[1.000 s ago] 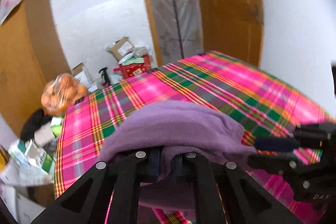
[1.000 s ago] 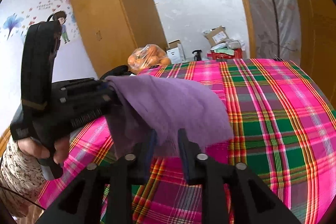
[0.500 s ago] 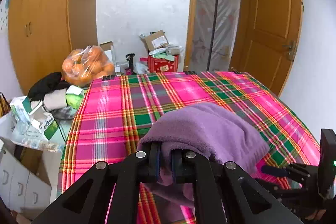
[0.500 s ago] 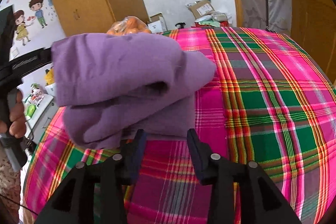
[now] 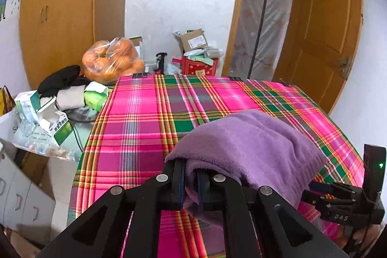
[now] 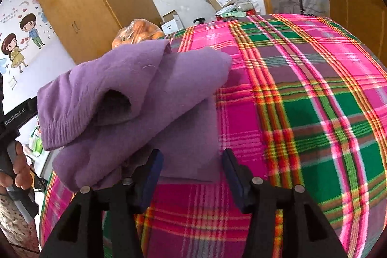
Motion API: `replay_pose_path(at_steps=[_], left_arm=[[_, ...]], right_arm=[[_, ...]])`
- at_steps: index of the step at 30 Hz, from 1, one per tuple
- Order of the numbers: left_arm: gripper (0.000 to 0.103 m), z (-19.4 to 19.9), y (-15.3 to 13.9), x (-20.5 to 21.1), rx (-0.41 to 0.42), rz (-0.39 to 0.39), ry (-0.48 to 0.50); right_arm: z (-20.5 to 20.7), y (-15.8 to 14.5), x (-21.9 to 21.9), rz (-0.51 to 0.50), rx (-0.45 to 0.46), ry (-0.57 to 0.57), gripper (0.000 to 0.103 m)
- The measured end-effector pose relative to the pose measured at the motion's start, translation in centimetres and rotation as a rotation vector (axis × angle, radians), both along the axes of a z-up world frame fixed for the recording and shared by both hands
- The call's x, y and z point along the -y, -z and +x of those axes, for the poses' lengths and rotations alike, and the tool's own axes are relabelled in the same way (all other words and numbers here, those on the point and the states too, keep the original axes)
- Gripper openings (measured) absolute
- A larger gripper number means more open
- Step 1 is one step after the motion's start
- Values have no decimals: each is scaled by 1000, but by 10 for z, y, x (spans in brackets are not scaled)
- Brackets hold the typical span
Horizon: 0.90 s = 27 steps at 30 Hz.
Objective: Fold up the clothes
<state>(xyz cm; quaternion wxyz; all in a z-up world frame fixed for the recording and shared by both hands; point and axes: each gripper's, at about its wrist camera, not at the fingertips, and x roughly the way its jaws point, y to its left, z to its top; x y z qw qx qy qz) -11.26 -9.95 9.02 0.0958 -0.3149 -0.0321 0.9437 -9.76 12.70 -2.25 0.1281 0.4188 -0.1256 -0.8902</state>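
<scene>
A folded purple fleece garment [image 5: 244,144] rests on the plaid tablecloth [image 5: 145,127]. My left gripper [image 5: 191,181] is shut on its near edge, the cloth draped over the fingertips. In the right wrist view the purple garment [image 6: 135,98] lies in stacked folds, a ribbed cuff at its left. My right gripper [image 6: 191,168] stands just in front of it, its jaws opening. The lower fold's edge lies between the pads without being pinched. The right gripper also shows at the lower right of the left wrist view [image 5: 314,187].
Plaid cloth [image 6: 314,113] stretches bare to the right and far side. Beyond the table's left edge sit a bag of oranges [image 5: 111,62], boxes [image 5: 46,117] and dark clothes. A wardrobe [image 5: 60,11] and a door [image 5: 326,23] stand behind. A hand [image 6: 17,168] holds the left gripper's handle.
My right gripper let go of the purple garment and its jaws spread wide. The garment came down onto the table. The left gripper rolled level and kept its hold.
</scene>
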Motion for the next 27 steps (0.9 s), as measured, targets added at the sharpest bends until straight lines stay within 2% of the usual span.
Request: replay_pose_path(at_steps=[4, 7, 9, 11, 14, 20, 27], left_arm=[[7, 3, 4, 2, 6, -3, 0], [7, 2, 8, 5, 18, 0, -8], [7, 2, 10, 5, 25, 1, -12], [7, 3, 11, 4, 27, 4, -15], [7, 7, 10, 4, 27, 5, -19], [7, 18, 3, 9, 7, 35, -10], [7, 27, 0, -5, 4, 36, 34]], right_arm=[[-3, -1, 6, -1, -3, -3, 51], [-4, -2, 7, -1, -11, -5, 36], [-4, -4, 8, 11, -20, -9, 19], [-2, -6, 6, -1, -35, -9, 14], [3, -14, 2, -24, -70, -5, 11], [12, -33, 0, 2, -142, 0, 10], [18, -51, -20, -7, -186, 53, 10]])
